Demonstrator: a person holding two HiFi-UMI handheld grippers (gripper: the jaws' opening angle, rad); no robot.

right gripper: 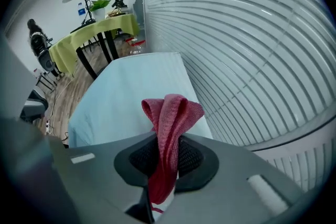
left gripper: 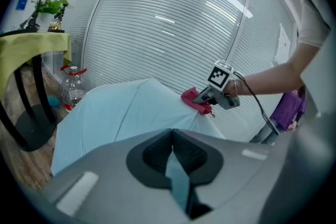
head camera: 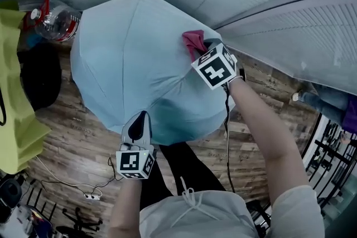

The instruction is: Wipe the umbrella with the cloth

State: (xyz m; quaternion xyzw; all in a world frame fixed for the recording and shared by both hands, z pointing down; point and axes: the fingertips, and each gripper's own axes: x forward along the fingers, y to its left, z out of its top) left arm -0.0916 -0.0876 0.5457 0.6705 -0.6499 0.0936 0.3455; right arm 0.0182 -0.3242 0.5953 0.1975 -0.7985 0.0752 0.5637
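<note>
My left gripper (head camera: 138, 126) pinches the pale-blue umbrella (head camera: 131, 58) by its near rim to steady it — my right gripper (head camera: 205, 48) clamps the red cloth (head camera: 193, 40) against its far panel.

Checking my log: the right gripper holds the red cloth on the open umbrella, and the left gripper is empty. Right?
No: the left gripper is shut on the umbrella, per the left gripper view. The rest stands.

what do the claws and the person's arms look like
The left claw and right claw are grey with black ribbed pads, each with a white cube bearing black square markers. A black cable runs from the right one. Short pale sleeves.
</note>
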